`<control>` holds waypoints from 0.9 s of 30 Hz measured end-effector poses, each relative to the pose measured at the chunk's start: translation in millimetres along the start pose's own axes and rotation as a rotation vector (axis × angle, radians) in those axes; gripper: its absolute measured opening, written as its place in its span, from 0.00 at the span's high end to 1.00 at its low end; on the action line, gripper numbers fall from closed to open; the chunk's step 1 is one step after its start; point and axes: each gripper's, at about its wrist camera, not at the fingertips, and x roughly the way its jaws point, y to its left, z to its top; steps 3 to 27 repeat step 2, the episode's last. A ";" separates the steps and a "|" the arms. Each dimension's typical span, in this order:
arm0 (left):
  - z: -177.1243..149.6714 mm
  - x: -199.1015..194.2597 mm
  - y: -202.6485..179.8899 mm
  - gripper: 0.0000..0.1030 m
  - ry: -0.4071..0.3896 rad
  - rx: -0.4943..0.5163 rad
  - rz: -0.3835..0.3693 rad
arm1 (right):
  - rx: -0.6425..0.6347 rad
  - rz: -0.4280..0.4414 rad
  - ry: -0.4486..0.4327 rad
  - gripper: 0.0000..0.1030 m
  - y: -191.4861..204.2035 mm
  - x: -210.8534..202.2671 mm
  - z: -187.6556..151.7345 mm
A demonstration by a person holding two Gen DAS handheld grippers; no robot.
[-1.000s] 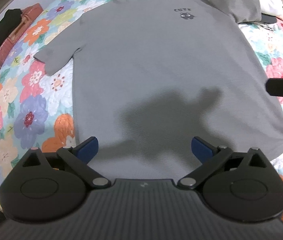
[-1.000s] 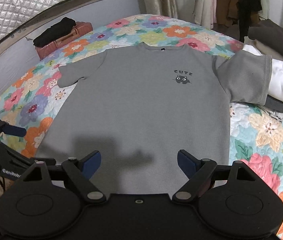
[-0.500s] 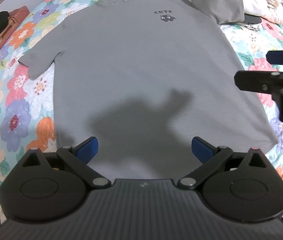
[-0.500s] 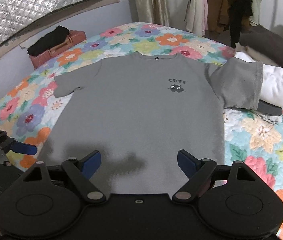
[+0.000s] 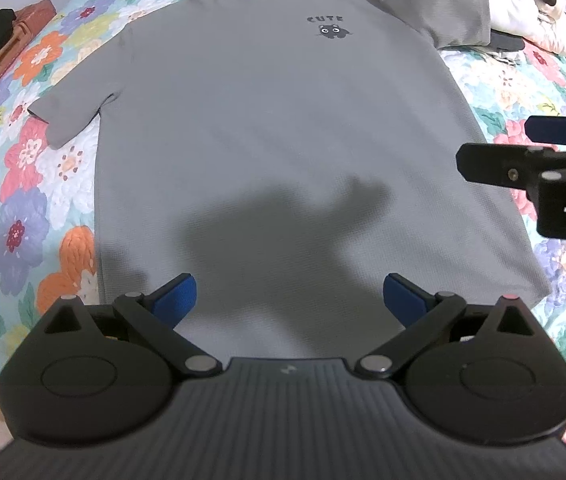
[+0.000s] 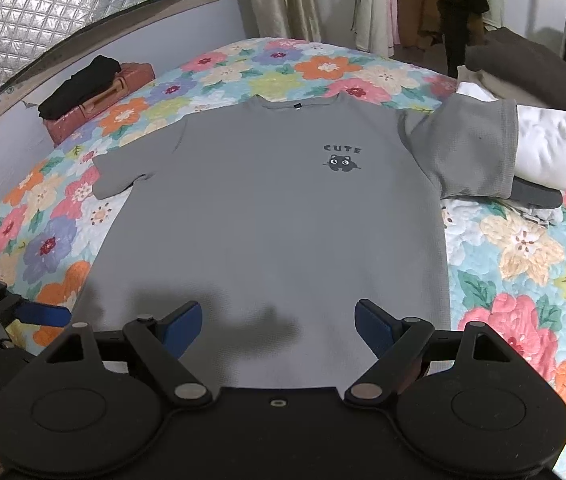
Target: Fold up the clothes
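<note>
Grippers hovering wide open, empty: left gripper (image 5: 289,300), right gripper (image 6: 279,322). Grey waffle-knit T-shirt (image 5: 283,140) lying flat; far sleeve (image 6: 479,152) draping over white bedding (image 6: 543,148), risking a lopsided fold.

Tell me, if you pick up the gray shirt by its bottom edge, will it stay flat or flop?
The shirt will probably flop: it lies flat and thin on the quilt. One sleeve already drapes over a pile, so it likely bends easily. It looks light.
</note>
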 end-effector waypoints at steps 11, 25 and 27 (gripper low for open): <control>0.1 2.3 1.6 0.01 0.007 -0.008 0.003 | -0.003 -0.003 0.001 0.16 1.1 0.7 -0.2; 0.1 2.3 1.6 0.01 0.007 -0.008 0.003 | -0.003 -0.003 0.001 0.16 1.1 0.7 -0.2; 0.1 2.3 1.6 0.01 0.007 -0.008 0.003 | -0.003 -0.003 0.001 0.16 1.1 0.7 -0.2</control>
